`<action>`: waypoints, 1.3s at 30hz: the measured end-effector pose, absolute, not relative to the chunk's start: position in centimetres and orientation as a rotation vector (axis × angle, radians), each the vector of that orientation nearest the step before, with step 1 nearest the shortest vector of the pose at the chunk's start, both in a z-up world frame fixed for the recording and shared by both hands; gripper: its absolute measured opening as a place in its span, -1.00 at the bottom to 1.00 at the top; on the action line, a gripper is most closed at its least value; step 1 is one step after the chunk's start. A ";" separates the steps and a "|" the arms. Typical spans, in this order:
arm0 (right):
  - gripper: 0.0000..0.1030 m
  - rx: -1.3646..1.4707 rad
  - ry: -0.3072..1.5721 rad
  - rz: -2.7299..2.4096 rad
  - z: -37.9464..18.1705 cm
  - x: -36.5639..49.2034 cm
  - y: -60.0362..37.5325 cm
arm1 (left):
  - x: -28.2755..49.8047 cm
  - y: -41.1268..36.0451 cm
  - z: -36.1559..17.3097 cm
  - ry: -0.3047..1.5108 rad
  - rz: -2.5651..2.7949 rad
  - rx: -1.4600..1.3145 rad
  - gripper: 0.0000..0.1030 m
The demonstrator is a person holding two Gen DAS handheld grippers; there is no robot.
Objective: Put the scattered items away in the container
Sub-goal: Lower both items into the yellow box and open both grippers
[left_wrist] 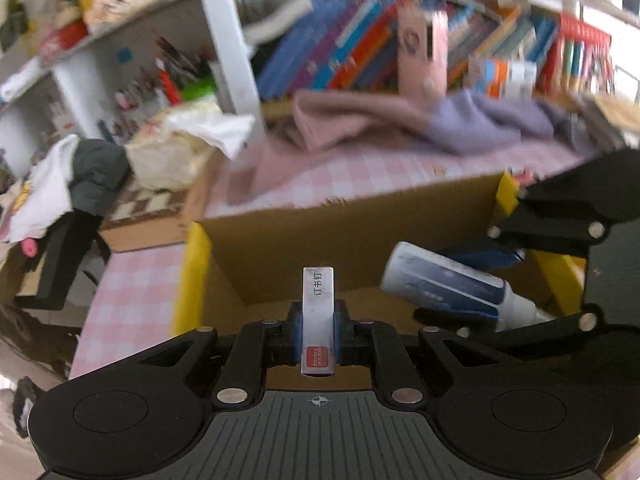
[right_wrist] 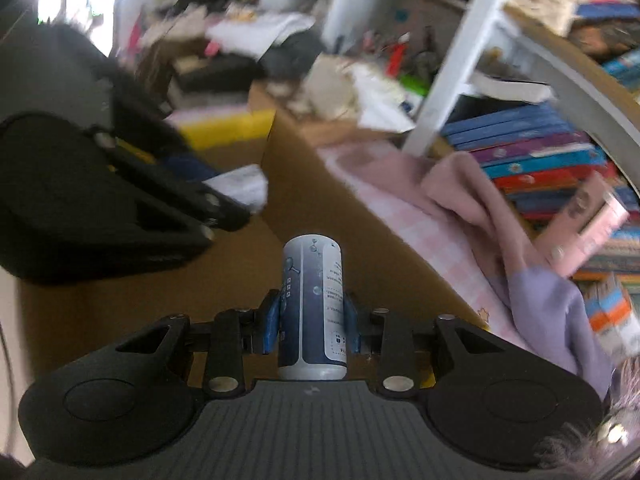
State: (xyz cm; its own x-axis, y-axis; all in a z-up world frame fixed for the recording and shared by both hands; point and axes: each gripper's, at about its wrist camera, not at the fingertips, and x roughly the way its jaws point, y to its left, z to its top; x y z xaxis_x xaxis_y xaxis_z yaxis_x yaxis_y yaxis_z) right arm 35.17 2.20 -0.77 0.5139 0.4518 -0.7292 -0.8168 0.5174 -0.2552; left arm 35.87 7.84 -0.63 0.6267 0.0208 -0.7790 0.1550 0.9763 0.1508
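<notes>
While over the cardboard box (left_wrist: 280, 248), left tool (left_wrist: 318, 334) pinching silver staple box (left_wrist: 318, 312), right tool (right_wrist: 310, 320) pinching blue-white bottle (right_wrist: 312, 300).

Cardboard box (left_wrist: 360, 240) open-topped – brown floor bare toward its far wall, free entry from above. Both tools crowd the opening: left tool (left_wrist: 318, 334) clamps a staple box (left_wrist: 318, 312) over the near edge; right tool (right_wrist: 310, 322) with its bottle (right_wrist: 312, 304) fills the right side. Yellow-taped corners (left_wrist: 192, 280) and the far wall hem the sides. Beyond on the surface (left_wrist: 132, 292) – crumpled pink cloth (left_wrist: 340, 120) and purple cloth (left_wrist: 488, 124), books (left_wrist: 352, 48) behind, bag clutter (left_wrist: 176, 148) at left.
</notes>
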 end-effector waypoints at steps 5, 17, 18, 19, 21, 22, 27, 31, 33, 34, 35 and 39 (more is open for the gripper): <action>-0.41 -0.707 0.734 0.840 -2.7 36.7 2.9 | 36.8 7.2 -2.1 0.953 -0.062 0.243 -0.74; -0.39 -0.629 0.695 0.847 -1.5 36.4 2.0 | 35.7 6.3 -0.2 0.855 -0.047 0.263 -0.31; -0.39 -0.619 0.685 0.844 -1.1 36.4 1.9 | 35.4 6.3 0.2 0.835 -0.037 0.269 -0.27; -0.39 -0.617 0.675 0.841 -0.7 36.1 1.8 | 35.2 6.3 0.7 0.819 -0.030 0.273 -0.18; -0.35 -0.601 0.650 0.833 0.1 35.6 1.4 | 34.3 6.3 1.7 0.777 -0.022 0.268 -0.03; -0.35 -0.588 0.641 0.829 0.5 35.4 1.0 | 33.8 6.4 2.3 0.758 -0.018 0.263 0.01; -0.30 -0.509 0.582 0.821 3.1 33.3 -0.9 | 29.8 7.5 4.8 0.657 -0.005 0.225 0.22; -0.30 -0.438 0.548 0.803 4.9 31.2 -2.6 | 26.4 8.4 6.1 0.608 0.014 0.198 0.23; -0.29 -0.405 0.534 0.789 5.6 30.1 -3.4 | 25.0 8.7 6.8 0.584 0.027 0.182 0.23; -0.27 -0.388 0.526 0.779 6.0 29.5 -3.9 | 24.3 8.8 7.2 0.573 0.033 0.169 0.24; -0.26 -0.375 0.519 0.770 6.4 28.9 -4.4 | 23.6 9.0 7.6 0.560 0.035 0.149 0.24; -0.26 -0.322 0.495 0.734 7.6 26.7 -6.0 | 21.0 9.6 8.4 0.525 0.038 0.069 0.30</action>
